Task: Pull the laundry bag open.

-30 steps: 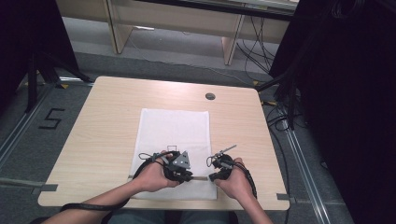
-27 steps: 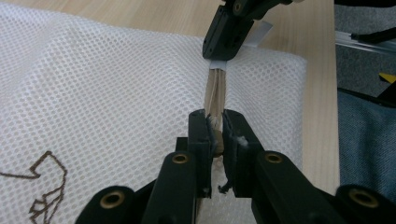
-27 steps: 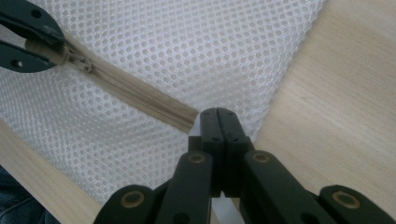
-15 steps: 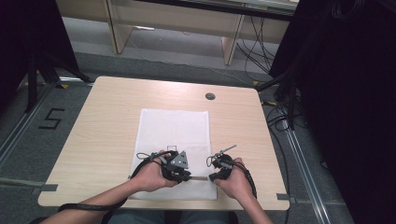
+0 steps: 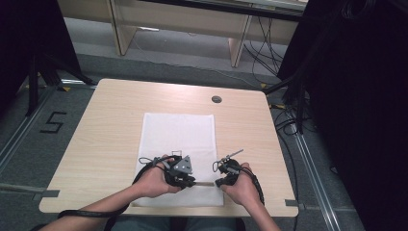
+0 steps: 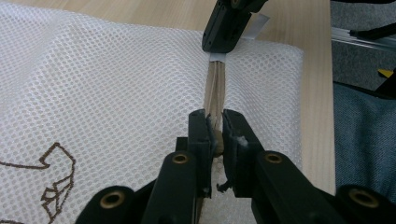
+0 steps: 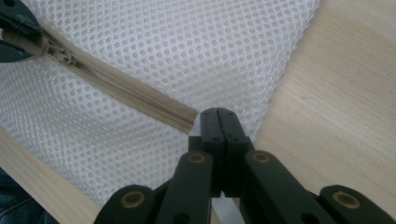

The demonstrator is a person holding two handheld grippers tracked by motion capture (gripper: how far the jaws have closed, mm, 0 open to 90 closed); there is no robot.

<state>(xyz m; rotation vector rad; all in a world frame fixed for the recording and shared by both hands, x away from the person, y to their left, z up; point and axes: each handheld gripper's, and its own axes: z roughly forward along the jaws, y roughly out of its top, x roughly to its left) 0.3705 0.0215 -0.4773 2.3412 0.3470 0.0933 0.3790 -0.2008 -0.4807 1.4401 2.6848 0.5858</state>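
left gripper (image 6: 214, 135): jaws pinch the tan zipper pull (image 6: 216, 142) | right gripper (image 7: 218, 122): jaws pressed together on a white tab (bag's corner) | white mesh bag (image 5: 179, 139): flat, honeycomb weave, under both tips | zipper (image 7: 121, 91): ribbed tan band between them

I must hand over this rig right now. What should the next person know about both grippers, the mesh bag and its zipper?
Left gripper: shut on the zipper pull of the white mesh bag.
Right gripper: shut on the bag's edge at the end of the beige zipper, where a small white tag sticks out.
Bag: flat on the wooden table, near the person's edge.
Done: both grips are set, and the zipper between them looks closed.
Left: probably slide the pull along the zipper while the right gripper holds the bag steady.
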